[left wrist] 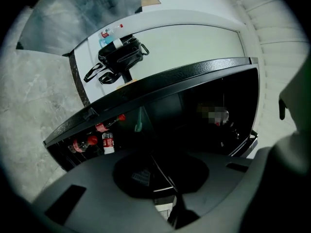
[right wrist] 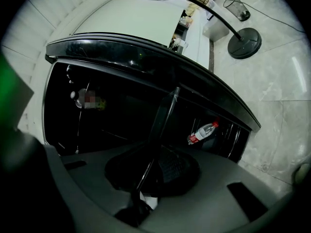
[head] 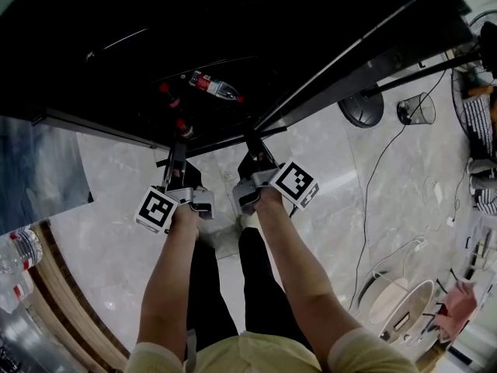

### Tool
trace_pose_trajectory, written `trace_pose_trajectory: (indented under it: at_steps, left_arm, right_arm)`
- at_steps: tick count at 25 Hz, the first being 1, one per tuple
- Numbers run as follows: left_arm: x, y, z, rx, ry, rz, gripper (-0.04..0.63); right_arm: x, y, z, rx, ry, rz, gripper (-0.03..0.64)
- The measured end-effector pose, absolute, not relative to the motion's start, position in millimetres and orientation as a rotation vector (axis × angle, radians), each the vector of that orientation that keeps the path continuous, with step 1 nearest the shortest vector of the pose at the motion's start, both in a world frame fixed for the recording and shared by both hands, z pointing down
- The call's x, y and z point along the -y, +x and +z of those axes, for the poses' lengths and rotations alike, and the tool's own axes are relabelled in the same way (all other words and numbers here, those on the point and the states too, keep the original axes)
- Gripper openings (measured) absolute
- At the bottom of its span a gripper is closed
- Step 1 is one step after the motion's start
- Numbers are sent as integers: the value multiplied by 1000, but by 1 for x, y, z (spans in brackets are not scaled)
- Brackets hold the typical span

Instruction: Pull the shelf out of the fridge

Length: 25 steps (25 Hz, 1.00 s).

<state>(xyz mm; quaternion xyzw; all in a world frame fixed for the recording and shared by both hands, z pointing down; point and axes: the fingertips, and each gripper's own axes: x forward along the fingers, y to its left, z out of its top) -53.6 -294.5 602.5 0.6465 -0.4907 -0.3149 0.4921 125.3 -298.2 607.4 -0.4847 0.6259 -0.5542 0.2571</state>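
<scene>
The black fridge stands open below me, with its thin dark shelf showing as a front edge at the opening. My left gripper grips that edge at the left, and my right gripper grips it further right. In the left gripper view the shelf runs as a thin line between the closed jaws of the left gripper. In the right gripper view the shelf's edge passes into the closed right gripper. Bottles lie inside the fridge.
Red-capped bottles lie low at the fridge's left, and one clear bottle at its right. A black bag sits on top. A fan base, wire bin and floor cable stand right. Water bottles are at the left.
</scene>
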Motion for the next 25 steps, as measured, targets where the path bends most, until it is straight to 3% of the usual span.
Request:
trace_pose_trajectory:
  at_steps: [25]
  left_arm:
    - [188, -46, 488, 1155, 1592, -743, 57]
  right_arm:
    - [189, 136, 490, -1677, -1277, -1433, 63]
